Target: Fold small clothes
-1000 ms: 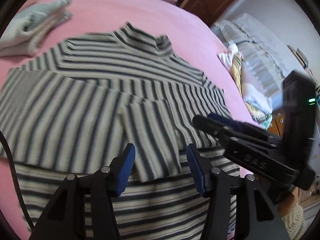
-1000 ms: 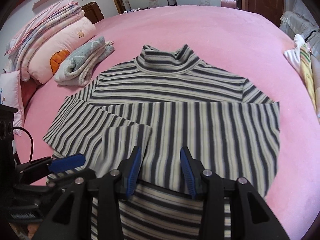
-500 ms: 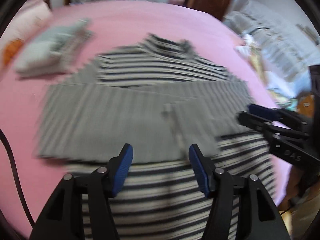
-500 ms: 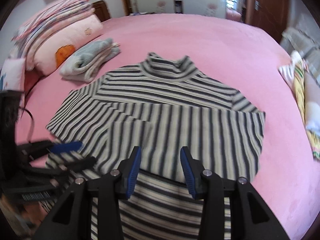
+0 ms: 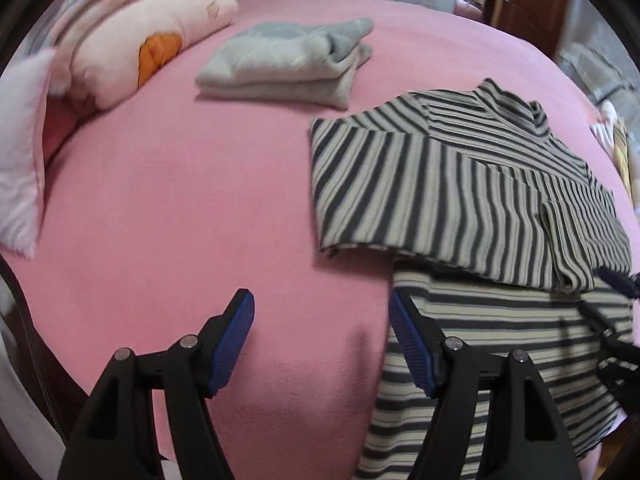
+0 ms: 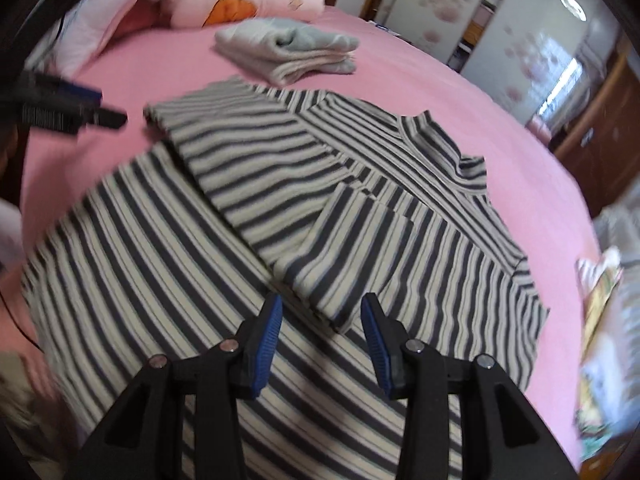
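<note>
A grey and cream striped turtleneck top (image 5: 460, 184) lies flat on the pink bed (image 5: 160, 200), both sleeves folded across its chest. It also shows in the right wrist view (image 6: 280, 208). My left gripper (image 5: 322, 320) is open and empty, low over the bed at the top's left hem edge; its right finger is over the hem. It also shows in the right wrist view (image 6: 80, 114). My right gripper (image 6: 320, 328) is open and empty, just above the lower body of the top, near the folded sleeve cuff (image 6: 340, 280). Its tips show at the left wrist view's right edge (image 5: 616, 284).
A folded pale grey-green garment (image 5: 288, 64) lies at the head of the bed, also in the right wrist view (image 6: 288, 48). Pink pillows (image 5: 132, 32) are stacked at the left. Loose clothes (image 6: 600, 312) lie off the right side. Wardrobe doors (image 6: 520, 32) stand behind.
My left gripper has swung left, from above the top's middle to its left edge over bare bed. My right gripper has turned to the right and come closer to the cloth. Both stayed open.
</note>
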`<action>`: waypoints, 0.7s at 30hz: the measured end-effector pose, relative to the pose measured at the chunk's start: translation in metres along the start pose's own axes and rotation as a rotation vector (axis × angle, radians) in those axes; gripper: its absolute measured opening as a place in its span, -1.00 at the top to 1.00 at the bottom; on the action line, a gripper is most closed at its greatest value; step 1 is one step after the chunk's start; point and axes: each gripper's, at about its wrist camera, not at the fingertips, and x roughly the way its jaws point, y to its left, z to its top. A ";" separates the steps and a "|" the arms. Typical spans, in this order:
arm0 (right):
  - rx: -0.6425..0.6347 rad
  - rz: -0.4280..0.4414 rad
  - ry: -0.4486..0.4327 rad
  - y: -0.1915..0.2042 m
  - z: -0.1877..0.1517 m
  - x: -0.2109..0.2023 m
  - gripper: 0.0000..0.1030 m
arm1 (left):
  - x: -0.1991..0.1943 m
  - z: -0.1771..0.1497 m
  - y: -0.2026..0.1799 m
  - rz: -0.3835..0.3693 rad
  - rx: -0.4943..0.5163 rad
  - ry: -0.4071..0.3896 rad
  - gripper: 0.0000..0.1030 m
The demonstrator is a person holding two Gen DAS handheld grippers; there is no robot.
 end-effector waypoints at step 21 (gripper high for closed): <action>0.620 0.291 -0.158 -0.120 0.036 -0.033 0.88 | 0.033 0.009 0.004 -0.162 -0.115 0.031 -0.33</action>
